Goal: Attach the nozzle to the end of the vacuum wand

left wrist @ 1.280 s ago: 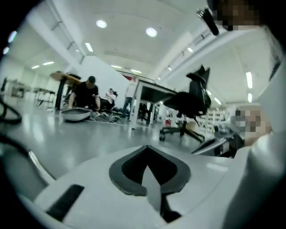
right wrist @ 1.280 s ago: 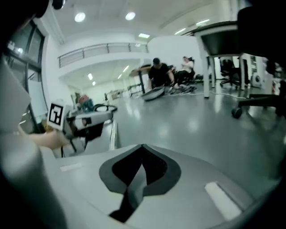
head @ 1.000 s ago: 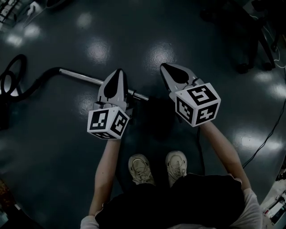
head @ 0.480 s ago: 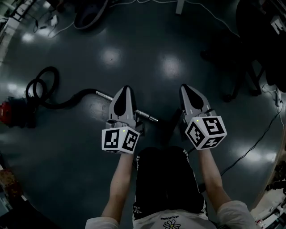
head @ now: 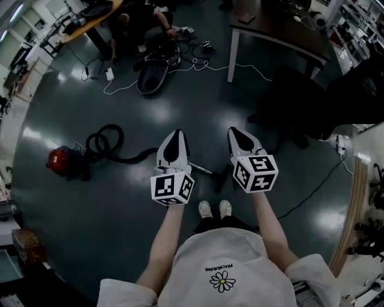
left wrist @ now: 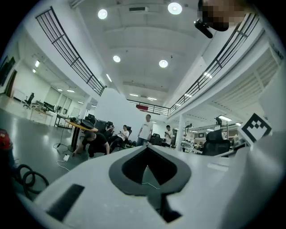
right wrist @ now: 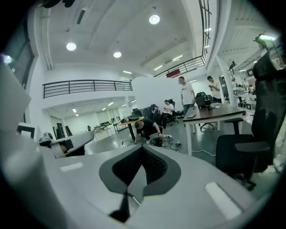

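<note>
Far below on the dark floor lies the vacuum: a red body [head: 60, 160], a coiled black hose [head: 105, 141] and a metal wand whose tip [head: 201, 169] shows just right of my left gripper. A dark shape [head: 221, 177] lies at that tip; I cannot tell whether it is the nozzle. My left gripper [head: 176, 137] and right gripper [head: 236, 133] are held side by side high above the floor, pointing level. Both are shut and hold nothing. The left gripper view shows shut jaws [left wrist: 146, 147] before a hall with people; the right gripper view shows the same [right wrist: 142, 147].
A brown table [head: 282, 30] and a black office chair [head: 288, 102] stand at the back right. A person crouches by a yellow-edged table [head: 90, 15], with cables and a dark shell [head: 153, 75] on the floor nearby. A cable [head: 312, 192] runs along the right.
The person has stood up. Both grippers rose together, still shut and empty, and the vacuum, hose and wand stay on the floor, now much farther below.
</note>
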### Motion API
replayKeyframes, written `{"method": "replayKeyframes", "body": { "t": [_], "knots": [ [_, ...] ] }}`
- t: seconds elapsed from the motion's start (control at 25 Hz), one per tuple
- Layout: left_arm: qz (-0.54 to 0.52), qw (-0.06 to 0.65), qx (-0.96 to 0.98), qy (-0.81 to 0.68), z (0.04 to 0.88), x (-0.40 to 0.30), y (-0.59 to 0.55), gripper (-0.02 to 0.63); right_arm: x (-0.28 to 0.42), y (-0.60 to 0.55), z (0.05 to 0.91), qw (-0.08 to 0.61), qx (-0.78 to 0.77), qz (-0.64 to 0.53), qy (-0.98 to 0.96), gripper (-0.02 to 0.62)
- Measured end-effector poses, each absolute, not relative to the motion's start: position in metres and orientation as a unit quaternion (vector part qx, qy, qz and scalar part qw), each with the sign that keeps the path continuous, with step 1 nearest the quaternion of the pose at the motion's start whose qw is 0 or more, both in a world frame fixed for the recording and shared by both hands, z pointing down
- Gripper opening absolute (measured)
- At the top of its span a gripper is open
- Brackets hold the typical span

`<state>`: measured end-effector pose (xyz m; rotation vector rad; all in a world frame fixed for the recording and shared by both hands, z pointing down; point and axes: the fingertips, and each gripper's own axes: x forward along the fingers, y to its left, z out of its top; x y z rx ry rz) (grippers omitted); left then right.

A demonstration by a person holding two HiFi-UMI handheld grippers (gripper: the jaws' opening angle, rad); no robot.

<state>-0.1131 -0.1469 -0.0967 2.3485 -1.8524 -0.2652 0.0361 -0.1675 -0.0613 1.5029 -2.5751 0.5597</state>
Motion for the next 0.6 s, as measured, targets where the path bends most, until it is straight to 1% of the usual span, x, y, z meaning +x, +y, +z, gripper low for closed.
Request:
{"method": "replayKeyframes", "body": {
  "t": [0.2,0.6],
  "knots": [
    [-0.095,0.065,0.775,-0.621,-0.103,-0.113,-0.125,0.004,0.019,-0.137,-0.067,0.04,0.455,0.202,-0.866,0.008],
    [-0.081,0.033,0.79,-0.607,-0.114,-0.104,-0.098,0.003,0.005,-0.111,-0.089,0.042,0.445,0.155,-0.881,0.008]
  ]
}}
